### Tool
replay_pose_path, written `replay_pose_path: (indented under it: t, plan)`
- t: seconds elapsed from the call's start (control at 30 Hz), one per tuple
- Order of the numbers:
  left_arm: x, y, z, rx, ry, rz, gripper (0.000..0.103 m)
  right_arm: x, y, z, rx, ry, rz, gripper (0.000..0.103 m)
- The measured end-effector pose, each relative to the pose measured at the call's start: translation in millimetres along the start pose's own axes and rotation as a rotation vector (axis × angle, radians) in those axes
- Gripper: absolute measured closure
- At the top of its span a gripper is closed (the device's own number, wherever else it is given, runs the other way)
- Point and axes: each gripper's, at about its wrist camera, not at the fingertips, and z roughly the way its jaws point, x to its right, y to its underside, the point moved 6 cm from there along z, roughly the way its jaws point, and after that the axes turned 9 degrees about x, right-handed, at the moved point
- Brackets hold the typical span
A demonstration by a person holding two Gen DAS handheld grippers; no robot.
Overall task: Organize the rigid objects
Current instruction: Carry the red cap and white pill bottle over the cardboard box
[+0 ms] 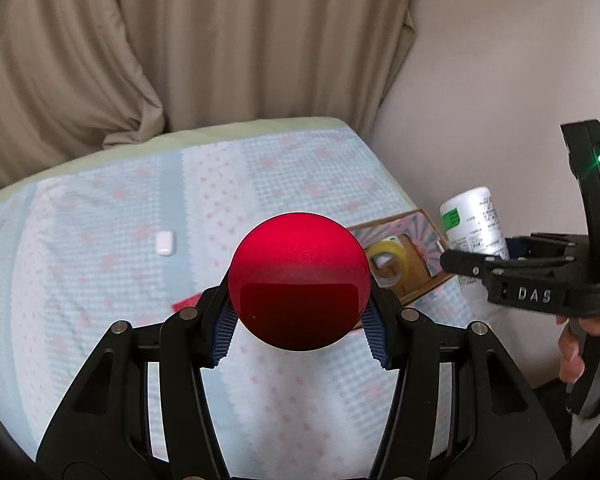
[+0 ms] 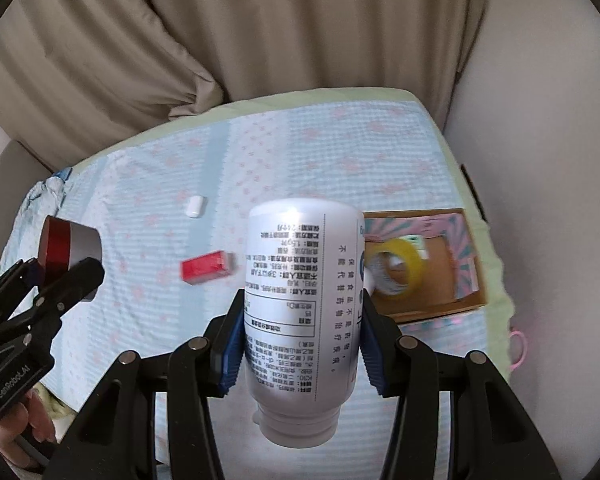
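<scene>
Our left gripper [image 1: 299, 320] pinches a red can [image 1: 299, 280] between its blue pads [image 1: 222, 338], held above the bed [image 1: 100, 220]. Our right gripper [image 2: 300, 344] clamps a white bottle [image 2: 300, 320], cap toward the camera, above the bed's near edge. Just beyond the bottle, an open box [image 2: 466, 280] at the bed's right edge holds a yellow tape roll [image 2: 396, 268]. A red block [image 2: 206, 266] lies mid-bed, and a small white case [image 2: 195, 205] rests farther back.
</scene>
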Motion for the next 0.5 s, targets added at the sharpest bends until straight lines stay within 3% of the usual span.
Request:
replay_pose_path:
  t: [0.2, 0.5]
  plan:
    - [63, 6, 43, -0.059, 0.017, -0.023, 0.053, 74, -4, 15, -0.036, 0.005, 0.009, 0.057]
    - [125, 24, 126, -0.169, 0.043, -0.011, 0.053, 157, -8, 72, -0.125, 0.011, 0.062, 0.057]
